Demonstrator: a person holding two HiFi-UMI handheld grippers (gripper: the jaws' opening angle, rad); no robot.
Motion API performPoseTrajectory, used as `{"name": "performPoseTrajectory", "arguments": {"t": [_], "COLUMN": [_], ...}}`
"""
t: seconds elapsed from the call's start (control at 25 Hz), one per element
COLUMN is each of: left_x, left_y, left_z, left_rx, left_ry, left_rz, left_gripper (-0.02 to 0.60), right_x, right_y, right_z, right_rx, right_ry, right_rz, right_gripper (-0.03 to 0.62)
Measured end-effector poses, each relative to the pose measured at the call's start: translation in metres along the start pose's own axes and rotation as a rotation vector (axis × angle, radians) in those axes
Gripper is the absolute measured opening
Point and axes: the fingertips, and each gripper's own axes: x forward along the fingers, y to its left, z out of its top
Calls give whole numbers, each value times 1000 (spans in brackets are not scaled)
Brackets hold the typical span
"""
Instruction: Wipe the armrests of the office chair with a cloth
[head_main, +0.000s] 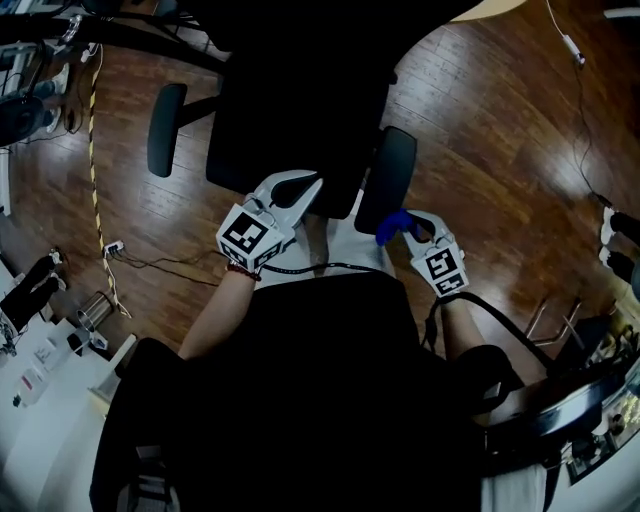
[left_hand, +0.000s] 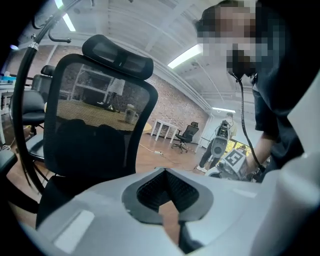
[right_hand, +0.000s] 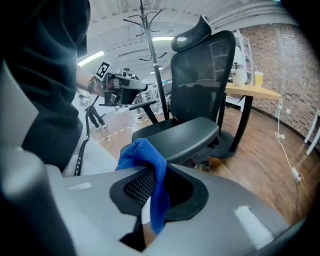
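The black office chair (head_main: 290, 110) stands in front of me, one armrest (head_main: 166, 128) at the left and the other armrest (head_main: 388, 180) at the right. My right gripper (head_main: 408, 224) is shut on a blue cloth (head_main: 392, 227), right at the near end of the right armrest. In the right gripper view the cloth (right_hand: 150, 165) hangs between the jaws of the right gripper (right_hand: 152, 172), with the chair seat (right_hand: 180, 134) beyond. My left gripper (head_main: 296, 188) is shut and holds nothing, over the seat's near edge; its view shows the left gripper (left_hand: 166, 172) facing the mesh backrest (left_hand: 95, 125).
Brown wood floor (head_main: 480, 130) lies all round the chair. Cables and a power strip (head_main: 112, 247) run along the left; another cable (head_main: 580, 110) runs at the right. A coat stand (right_hand: 150, 40) and a desk (right_hand: 252, 91) stand behind the chair.
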Motion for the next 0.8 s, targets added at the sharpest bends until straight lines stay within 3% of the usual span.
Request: {"name": "performPoseTrajectory", "arguments": {"t": [0.08, 0.24, 0.44, 0.56, 0.72, 0.8], "left_x": [2, 6, 7, 3, -21, -36], "left_y": [7, 10, 5, 6, 18, 30], "left_z": [2, 0, 1, 3, 8, 4], "left_rx": [-15, -27, -16, -14, -12, -7], "left_ry": [-7, -8, 0, -4, -24, -13], "left_rz": [21, 21, 1, 6, 34, 12], "left_gripper": [6, 6, 6, 6, 6, 6], "right_x": [-1, 1, 20, 17, 11, 13], "right_y": [-15, -83, -145, -139, -81, -51], "right_z": [4, 26, 68, 70, 58, 54], "right_rx": [-48, 38, -7, -51, -101, -98], "right_ry": [7, -44, -61, -37, -14, 10], "right_rz": [-10, -184, -293, -293, -252, -254], "right_gripper": [49, 49, 49, 48, 48, 48]}}
